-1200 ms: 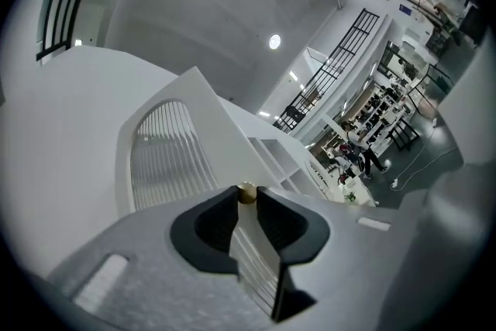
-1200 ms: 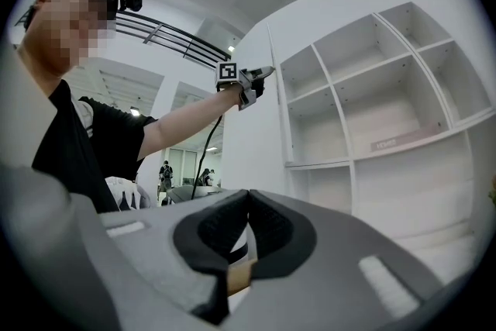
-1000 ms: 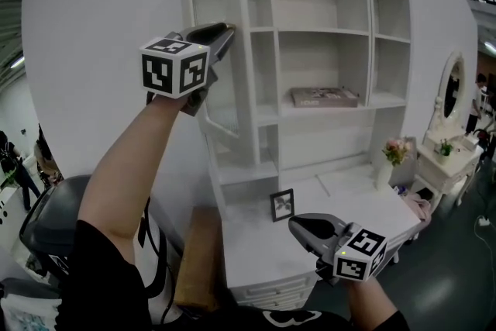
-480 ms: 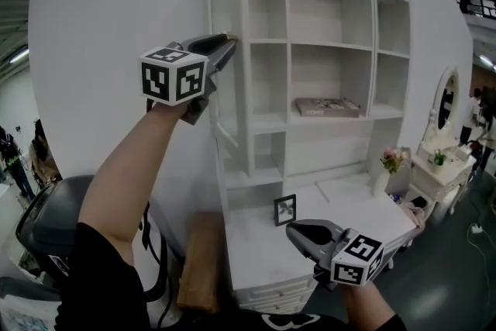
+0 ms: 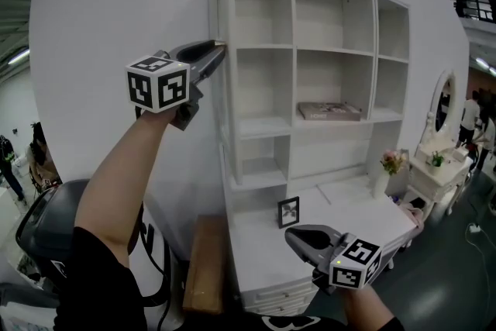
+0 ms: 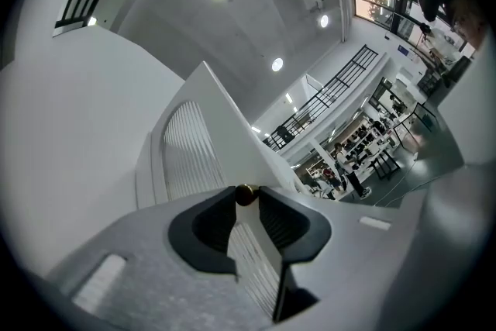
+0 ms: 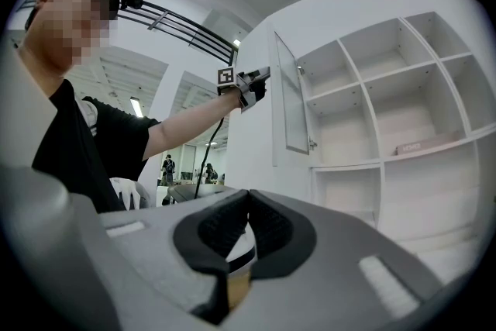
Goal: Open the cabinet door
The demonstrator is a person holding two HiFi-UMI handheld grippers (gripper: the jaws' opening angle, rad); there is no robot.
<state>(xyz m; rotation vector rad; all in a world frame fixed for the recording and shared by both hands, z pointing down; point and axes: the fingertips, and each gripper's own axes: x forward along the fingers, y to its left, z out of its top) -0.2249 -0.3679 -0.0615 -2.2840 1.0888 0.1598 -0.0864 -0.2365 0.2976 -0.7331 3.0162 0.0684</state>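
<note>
The white cabinet door [image 5: 222, 89] stands swung out from the shelf unit [image 5: 310, 50], almost edge-on in the head view, and it shows as a framed panel [image 7: 288, 101] in the right gripper view. My left gripper [image 5: 220, 47] is raised at the door's free edge. Its tips pinch the small brass door knob [image 6: 246, 195] while the jaws are opening, and the door's edge runs down between them. My right gripper [image 5: 288, 233] hangs low over the desk top [image 5: 256, 244], its jaws [image 7: 248, 196] shut with nothing in them.
A book [image 5: 329, 111] lies on a middle shelf. A small picture frame [image 5: 288, 211] and a vase of flowers [image 5: 390, 163] stand on the desk. A dressing table with a mirror [image 5: 443, 108] is at the right, a wooden board [image 5: 203, 263] and a chair [image 5: 43, 221] at the left.
The door has swung further out to the left and now shows nearly edge-on. My left gripper went left with it on the knob. The right gripper stays low over the desk.
</note>
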